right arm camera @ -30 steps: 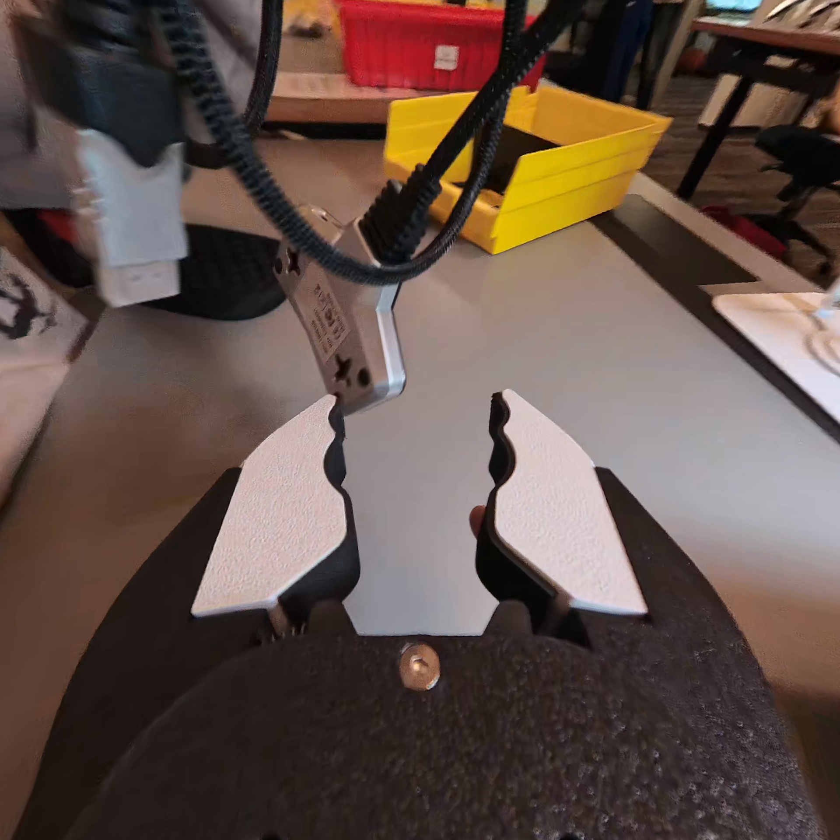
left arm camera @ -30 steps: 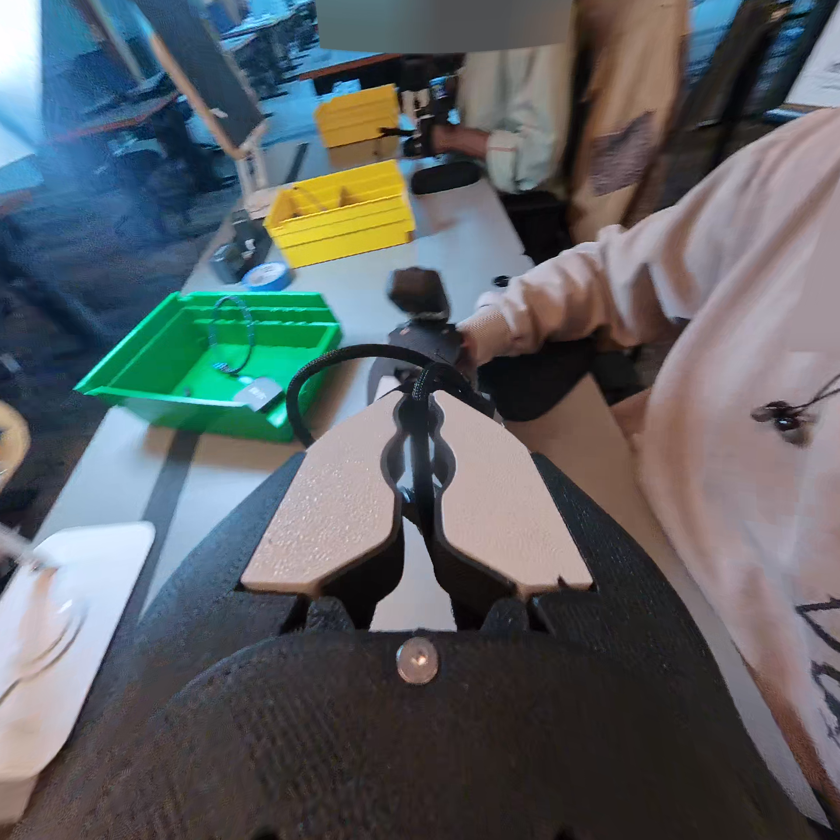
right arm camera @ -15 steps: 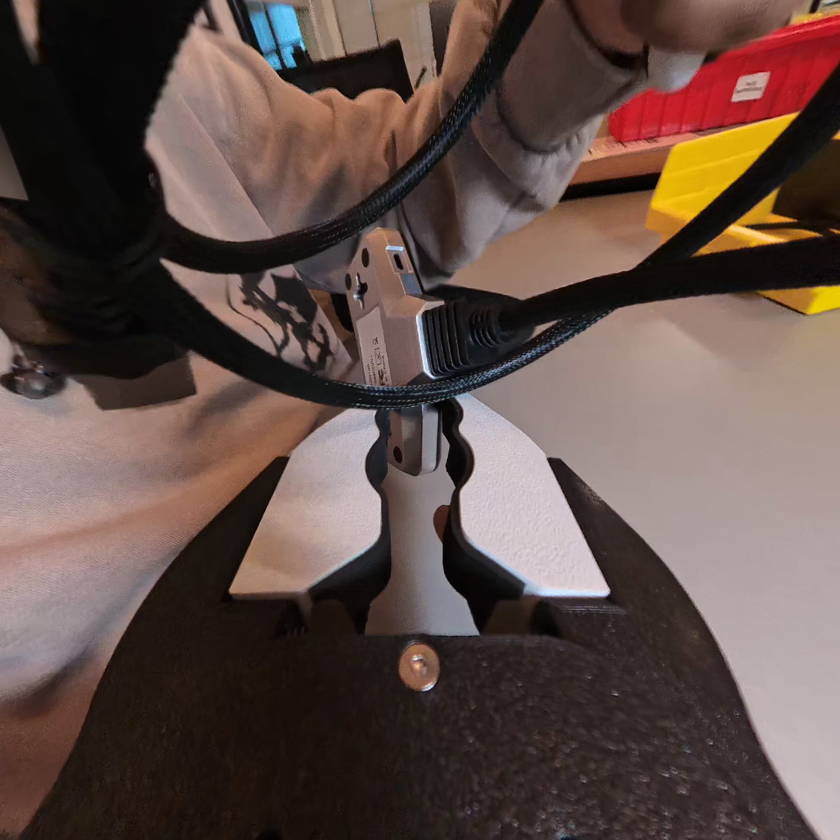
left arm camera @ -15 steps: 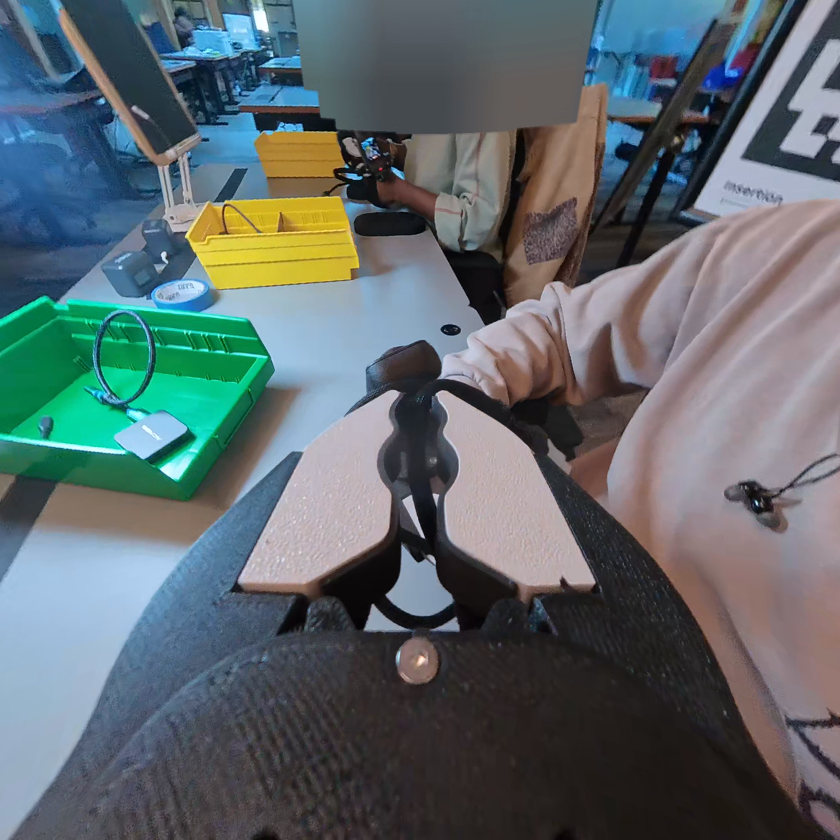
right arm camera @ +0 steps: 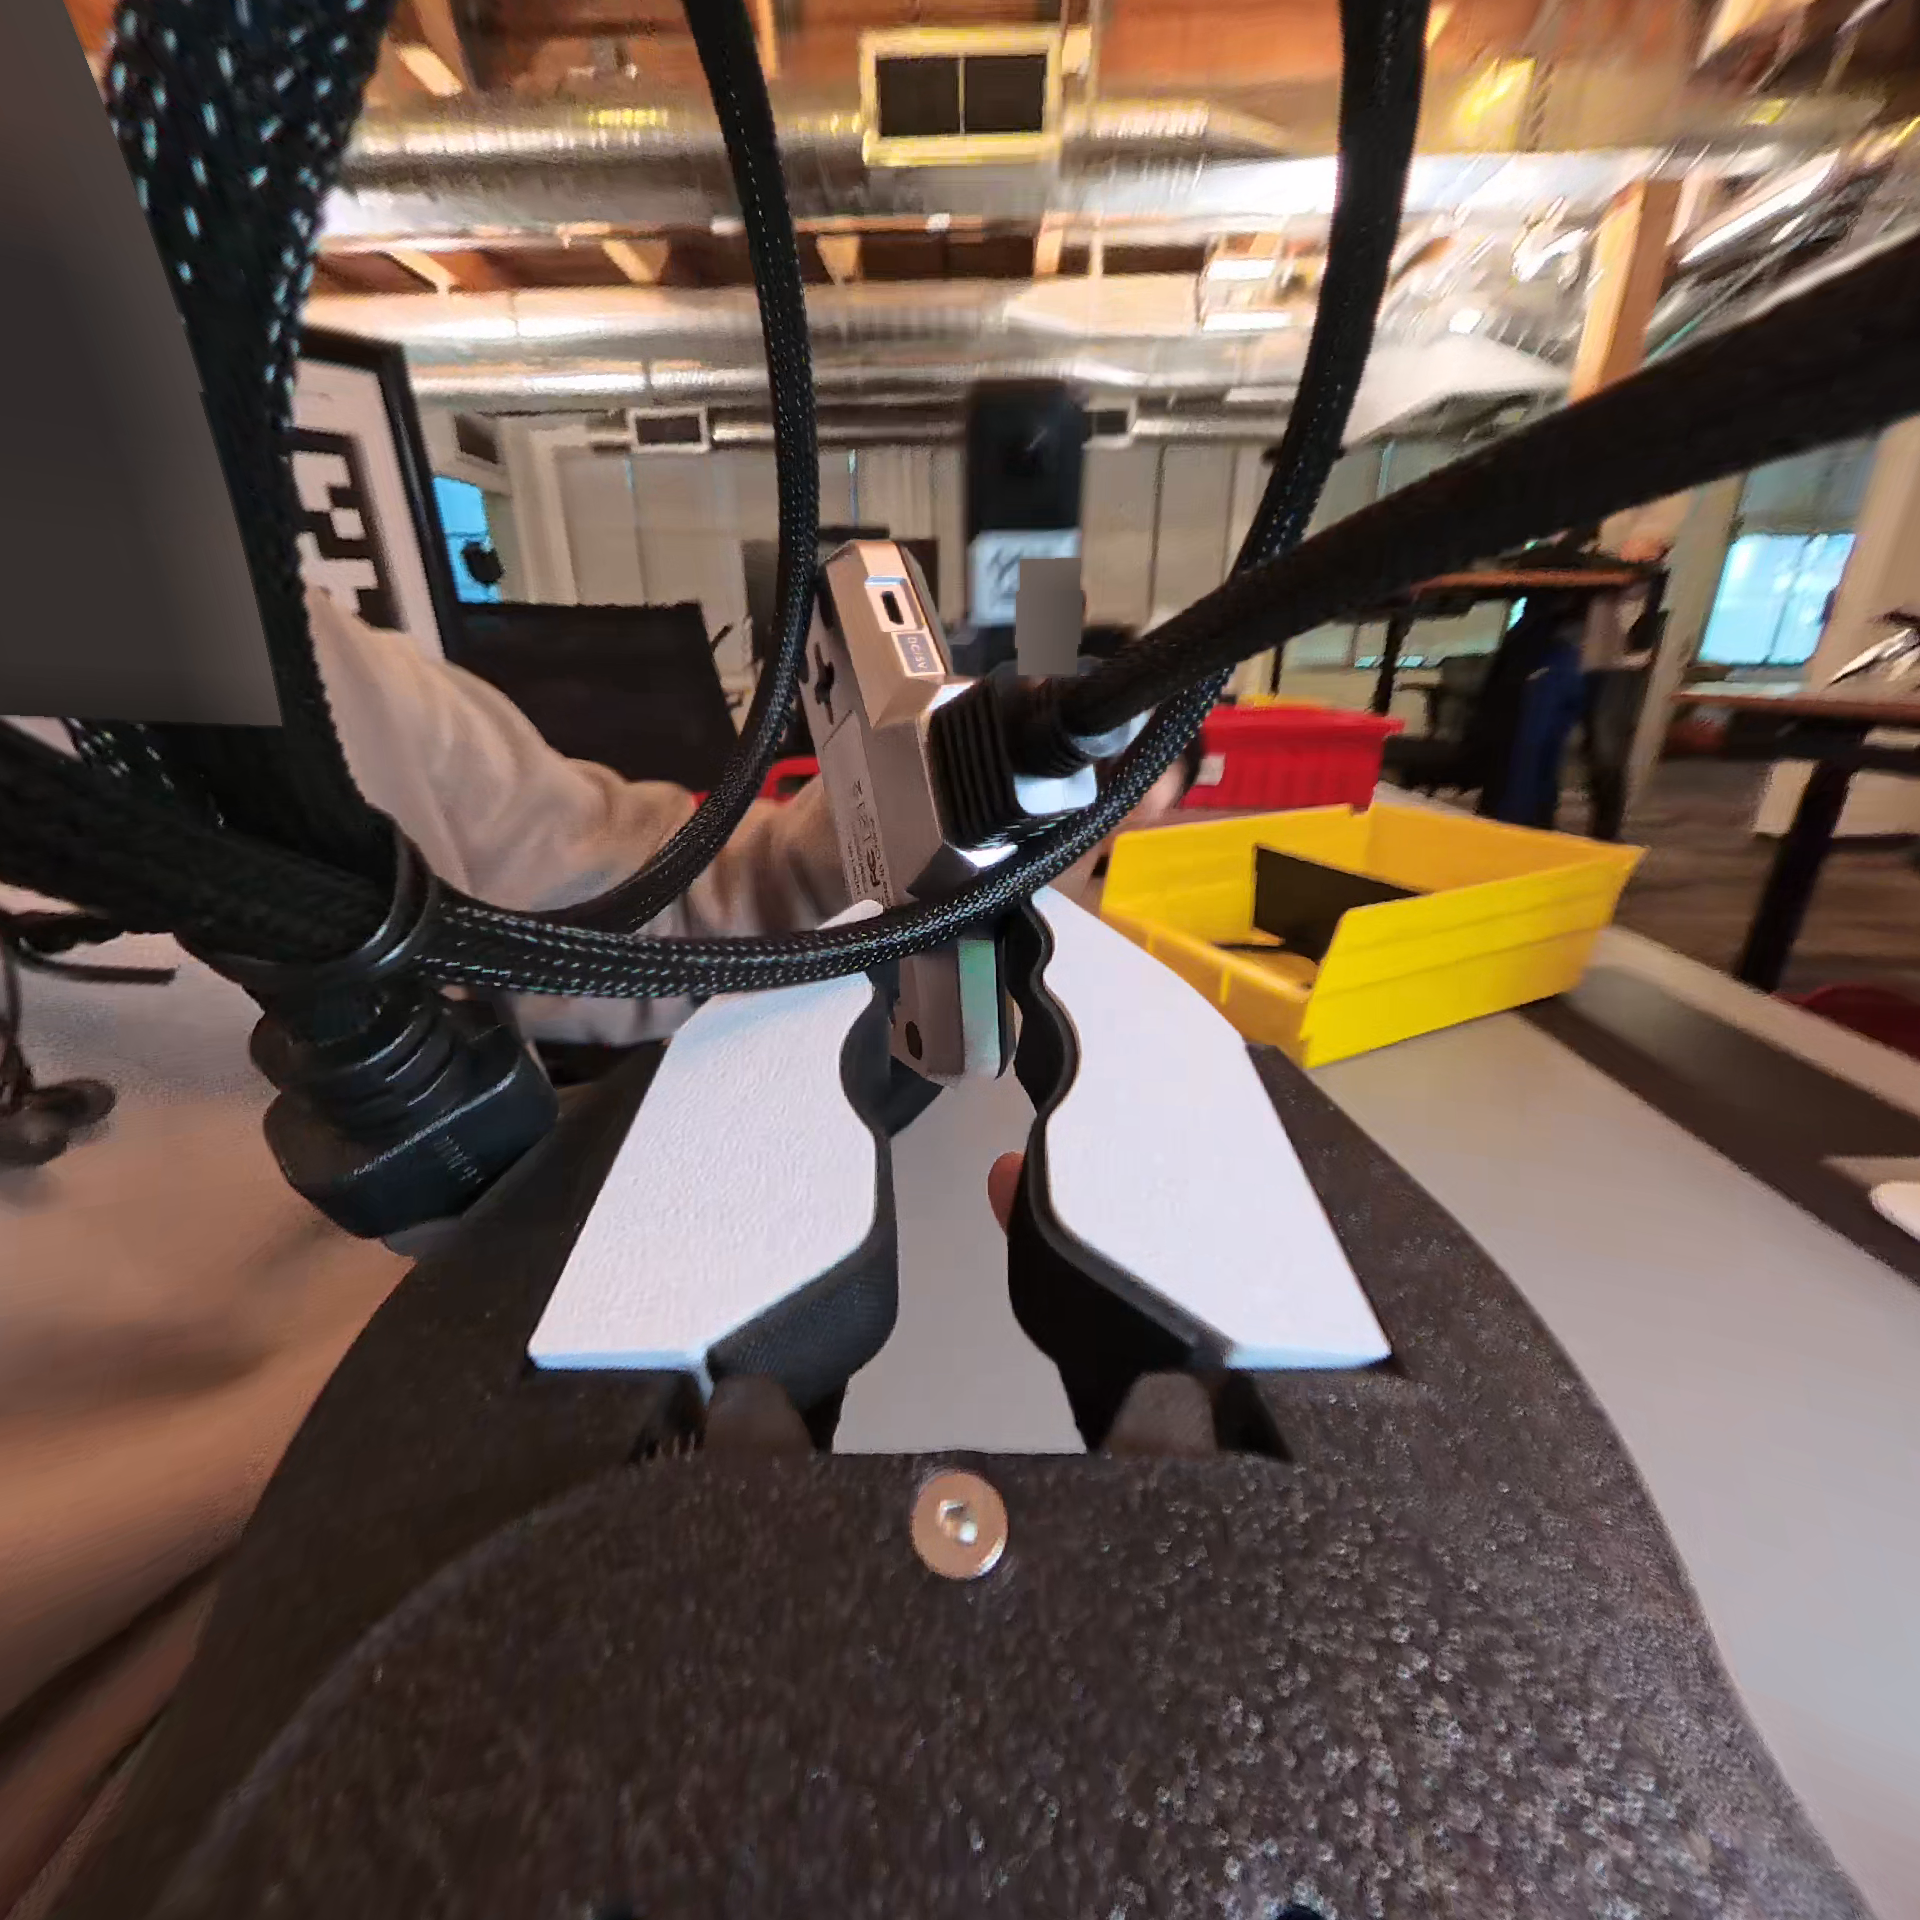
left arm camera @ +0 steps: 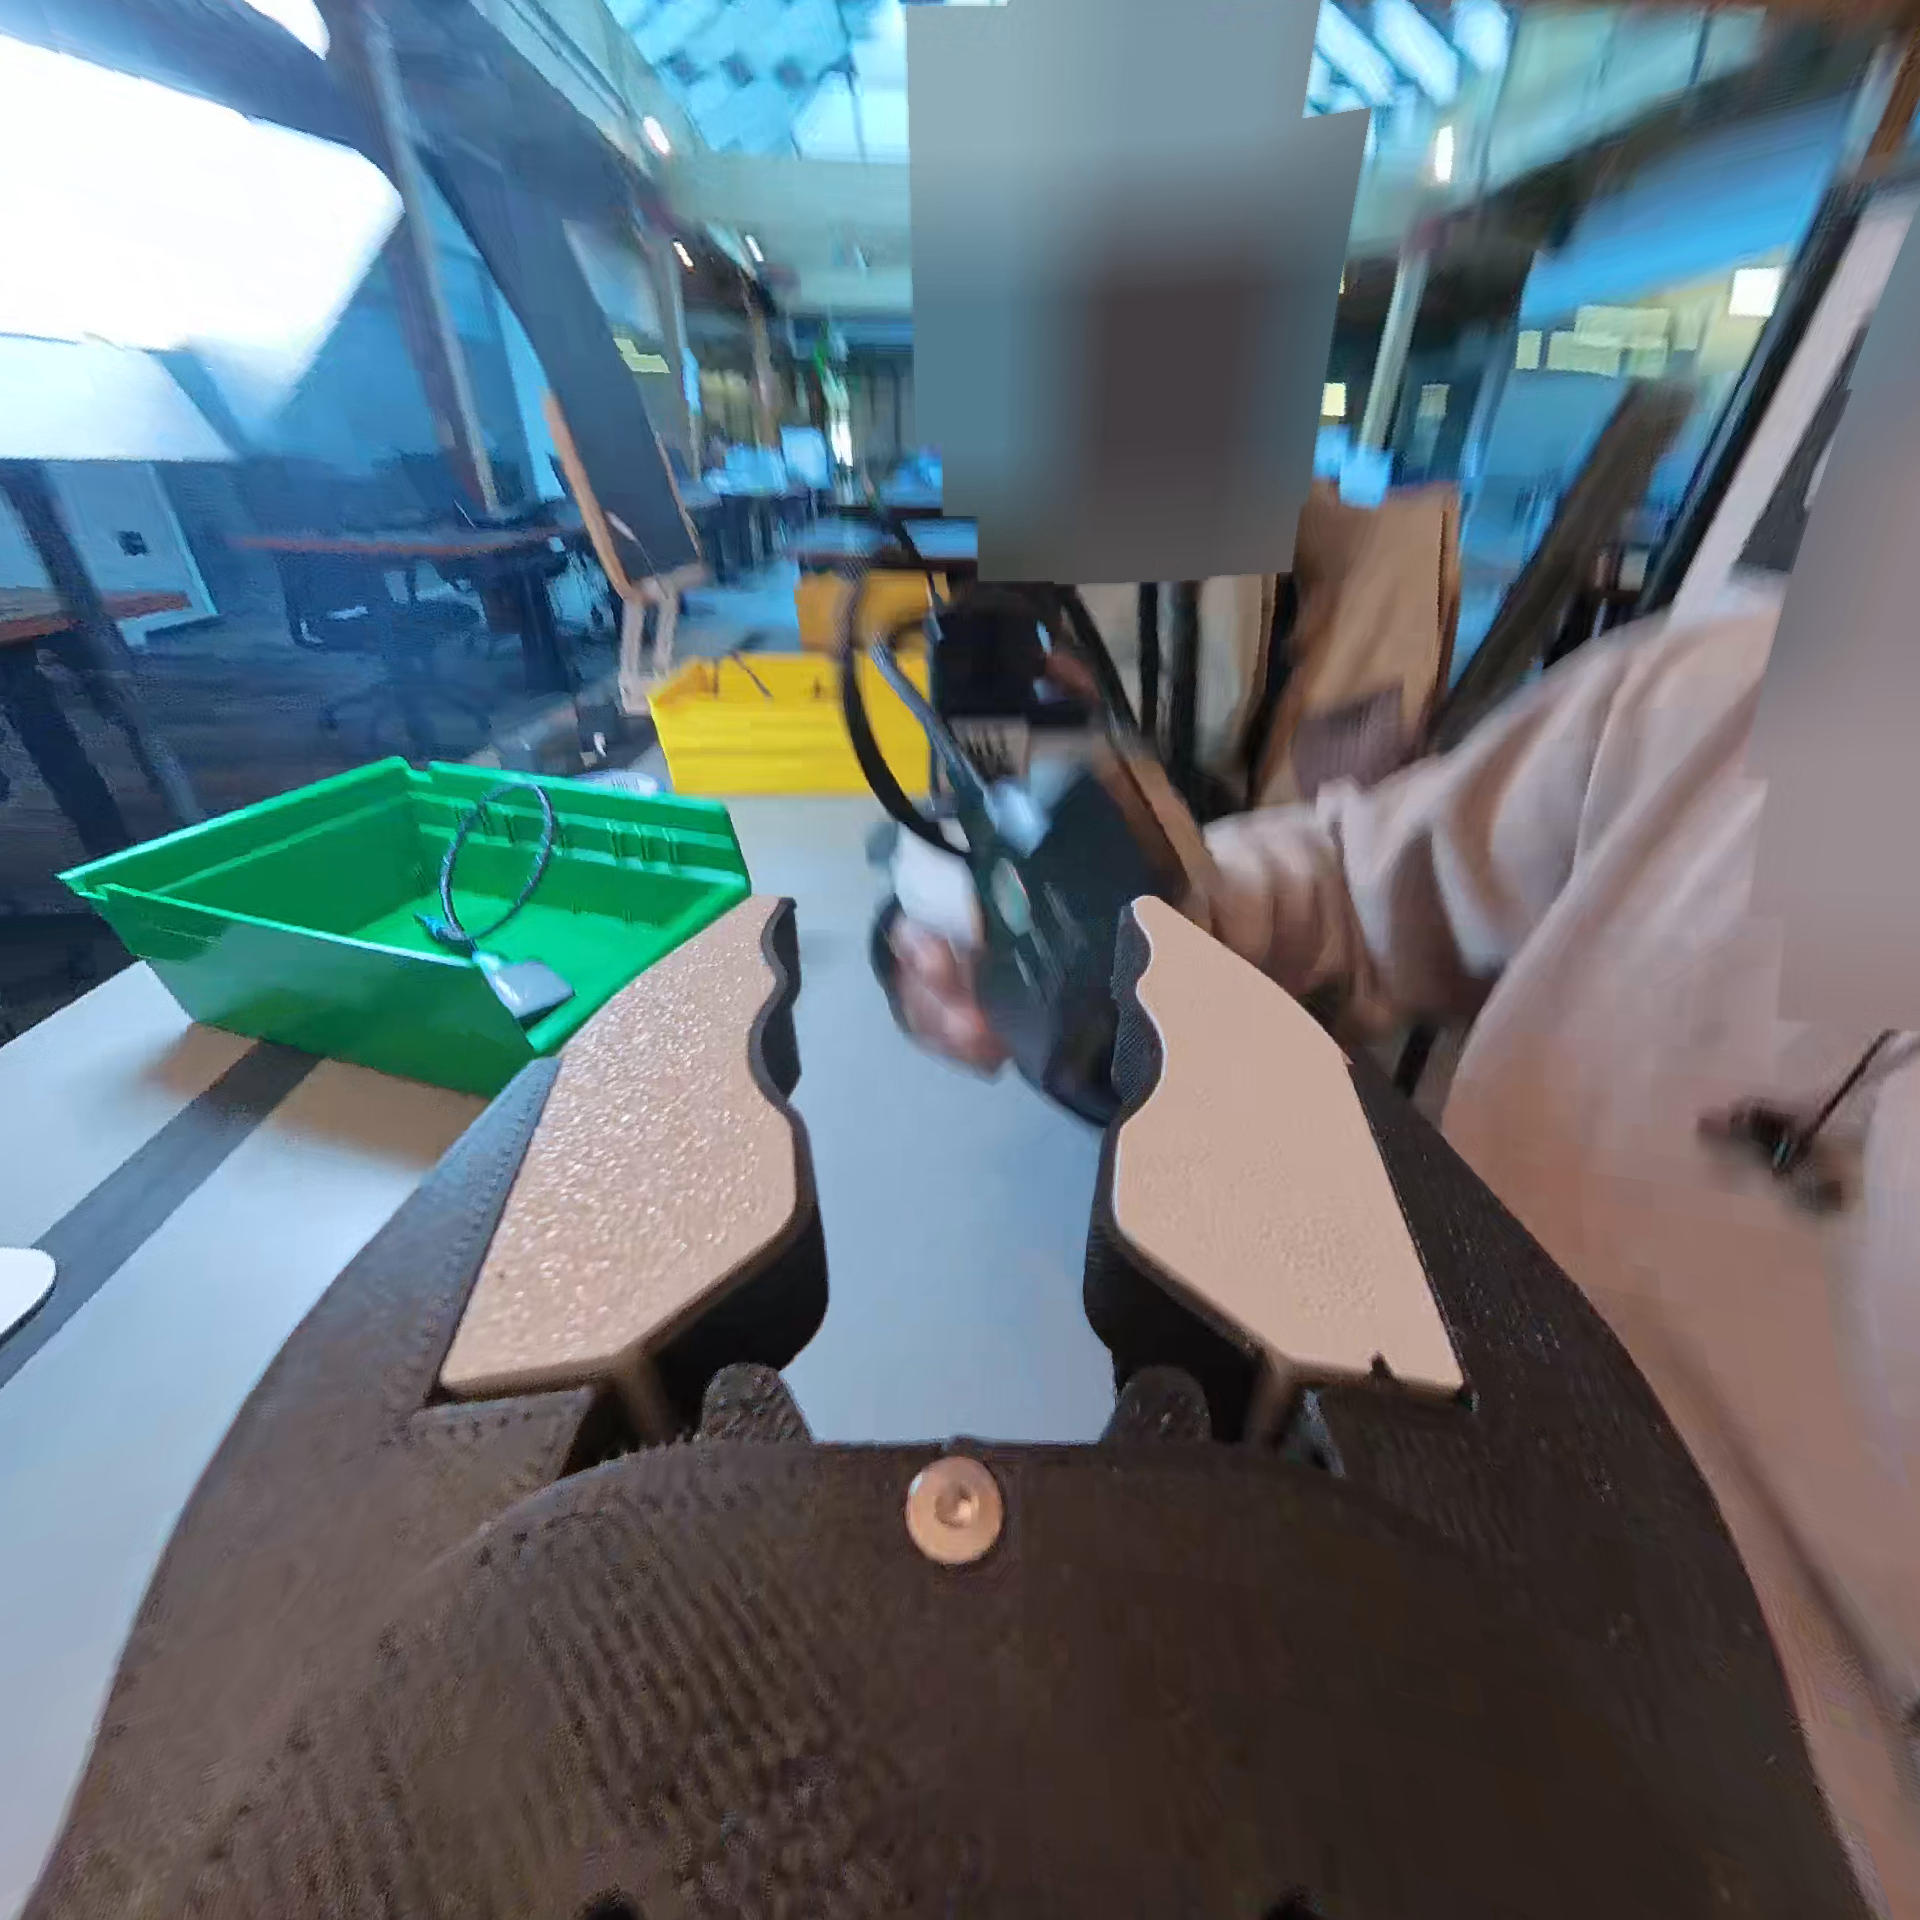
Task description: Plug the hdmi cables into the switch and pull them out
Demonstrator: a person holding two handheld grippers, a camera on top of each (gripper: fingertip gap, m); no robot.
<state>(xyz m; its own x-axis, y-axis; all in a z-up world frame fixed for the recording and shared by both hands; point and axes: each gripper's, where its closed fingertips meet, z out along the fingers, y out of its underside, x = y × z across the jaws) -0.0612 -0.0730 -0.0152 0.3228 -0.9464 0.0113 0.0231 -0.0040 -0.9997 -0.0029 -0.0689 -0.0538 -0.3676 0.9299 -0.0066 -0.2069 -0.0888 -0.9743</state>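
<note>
My right gripper (right arm camera: 951,935) is shut on the lower end of the silver HDMI switch (right arm camera: 883,790) and holds it upright above the grey table (right arm camera: 1558,1195). A black plug (right arm camera: 977,769) sits in the switch's right side. Black braided HDMI cables (right arm camera: 779,416) loop over and around it. A loose black plug (right arm camera: 405,1122) hangs at lower left. My left gripper (left arm camera: 956,935) is open and empty. The right gripper (left arm camera: 1049,935) shows blurred just ahead of it, with cable loops (left arm camera: 873,727) above.
A green bin (left arm camera: 260,966) with a small cable and device stands left on the table. A yellow bin (left arm camera: 748,727) is behind it. Another yellow bin (right arm camera: 1455,914) and a red bin (right arm camera: 1288,748) are at the right. A person's sleeve (left arm camera: 1507,852) reaches in. The grippers' ends are close to 8 cm from one another.
My left gripper has opened and let go of the black cable. My right gripper closed on the switch and has tilted it upward, with the cables swinging around it.
</note>
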